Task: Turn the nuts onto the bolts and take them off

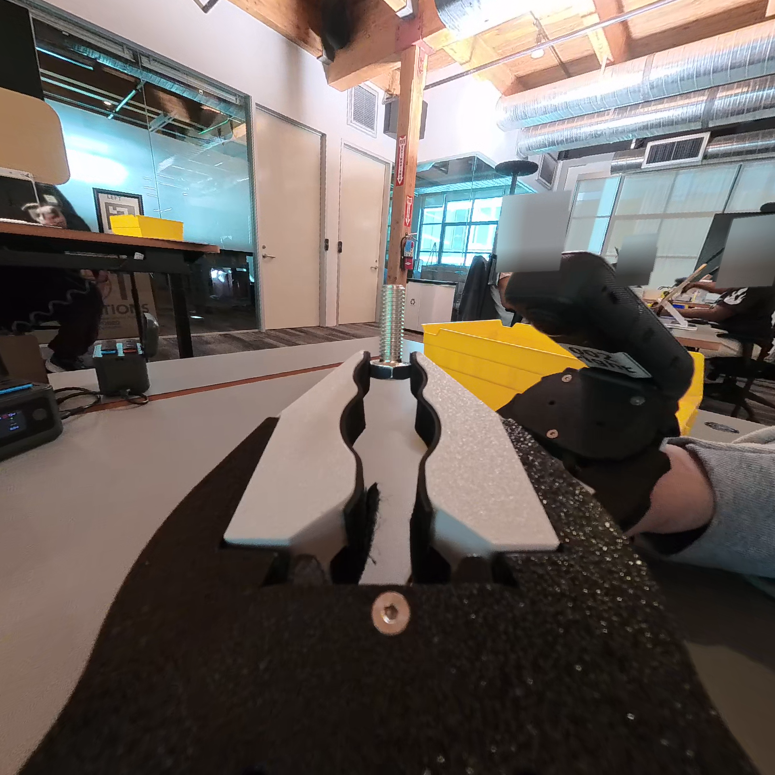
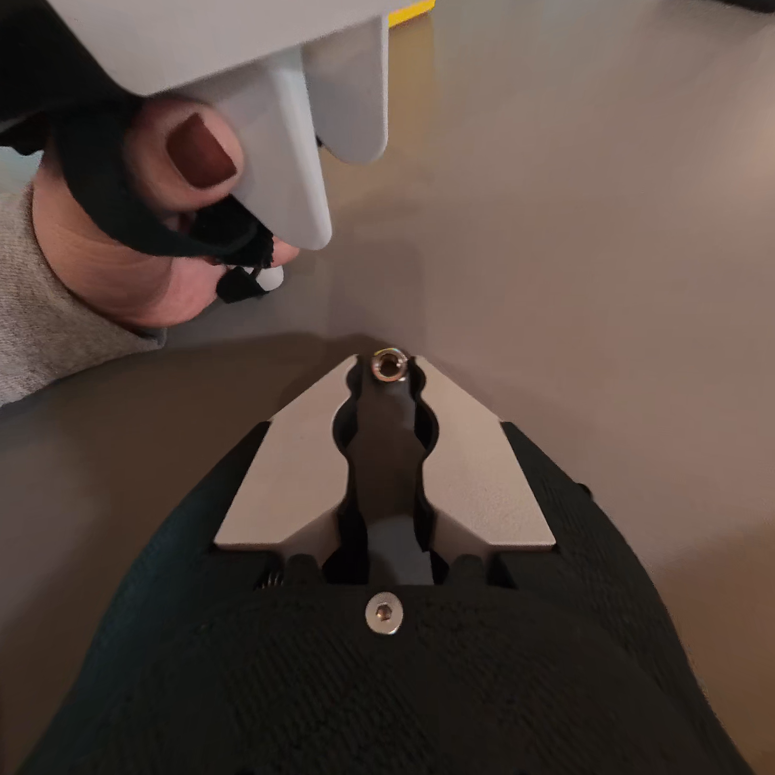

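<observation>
In the left wrist view my left gripper (image 1: 389,368) is shut on the hex head of a silver bolt (image 1: 392,323), which stands upright with its threaded shaft pointing up, bare of any nut. The right gripper's black body (image 1: 595,360) hangs to the right of the bolt, held by a hand in a grey sleeve. In the right wrist view my right gripper (image 2: 389,365) points down at the table and is shut on a small silver nut (image 2: 389,365) at its fingertips. The left gripper's grey fingers (image 2: 289,167) show at upper left.
A yellow plastic bin (image 1: 482,356) stands on the grey table (image 1: 126,482) behind and right of the bolt. Black chargers with cables (image 1: 121,369) sit at the far left. People sit at desks at the back right. A hand with a black strap (image 2: 126,218) holds the left gripper. My right fingertips sit around 12 centimeters from my left ones.
</observation>
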Tool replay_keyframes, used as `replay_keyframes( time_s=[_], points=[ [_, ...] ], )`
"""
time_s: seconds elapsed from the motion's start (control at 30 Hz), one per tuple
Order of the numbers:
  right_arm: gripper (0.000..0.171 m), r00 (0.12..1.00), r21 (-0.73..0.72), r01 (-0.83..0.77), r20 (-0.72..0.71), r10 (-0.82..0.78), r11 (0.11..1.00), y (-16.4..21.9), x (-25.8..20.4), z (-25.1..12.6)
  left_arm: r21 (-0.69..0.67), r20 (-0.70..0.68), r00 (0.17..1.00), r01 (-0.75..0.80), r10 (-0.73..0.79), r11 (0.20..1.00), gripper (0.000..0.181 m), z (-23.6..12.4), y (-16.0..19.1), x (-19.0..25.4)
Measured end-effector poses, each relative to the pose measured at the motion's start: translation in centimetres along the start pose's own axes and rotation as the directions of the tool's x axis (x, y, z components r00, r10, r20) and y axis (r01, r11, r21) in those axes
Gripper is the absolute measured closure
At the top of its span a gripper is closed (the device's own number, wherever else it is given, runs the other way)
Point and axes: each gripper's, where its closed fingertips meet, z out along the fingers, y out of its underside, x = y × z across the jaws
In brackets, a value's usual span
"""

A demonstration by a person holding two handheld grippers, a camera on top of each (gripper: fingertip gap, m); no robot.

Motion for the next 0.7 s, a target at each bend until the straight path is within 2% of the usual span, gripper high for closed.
replay_keyframes(
  time_s=[0.07, 0.13, 0.23, 0.37, 0.5, 0.7],
  points=[
    [0.153, 1.0, -0.019, 0.016, -0.009, -0.016, 1.0, 0.0, 0.3, -0.4, -0.002, -0.003, 1.0, 0.0, 0.0, 1.0, 0.165, 0.0, 0.0, 0.1],
    [0.154, 0.999, 0.022, 0.04, -0.033, -0.039, 0.999, -1.2, 1.0, -2.3, -0.001, -0.028, 1.0, 0.006, -0.006, 1.0, 0.165, 0.0, -0.1, 0.4],
    [0.154, 0.997, 0.174, 0.058, -0.051, -0.05, 0.983, -5.4, 2.1, -7.8, -0.002, -0.112, 0.993, 0.028, -0.028, 1.0, 0.165, 0.0, -0.3, 1.7],
    [0.155, 0.976, 0.316, 0.159, 0.091, -0.197, 0.935, -9.6, -0.2, -14.3, -0.033, -0.322, 0.944, 0.068, -0.075, 0.997, 0.165, 0.0, -0.2, 5.3],
    [0.155, 0.924, 0.239, 0.279, 0.198, -0.328, 0.93, -9.3, -2.0, -15.5, -0.087, -0.505, 0.857, 0.067, -0.102, 0.994, 0.165, -0.4, 0.3, 9.0],
    [0.155, 0.86, 0.153, 0.313, 0.372, -0.348, 0.937, -7.7, -3.7, -15.6, -0.128, -0.597, 0.79, 0.076, -0.138, 0.989, 0.165, -1.0, 0.7, 10.9]
  ],
)
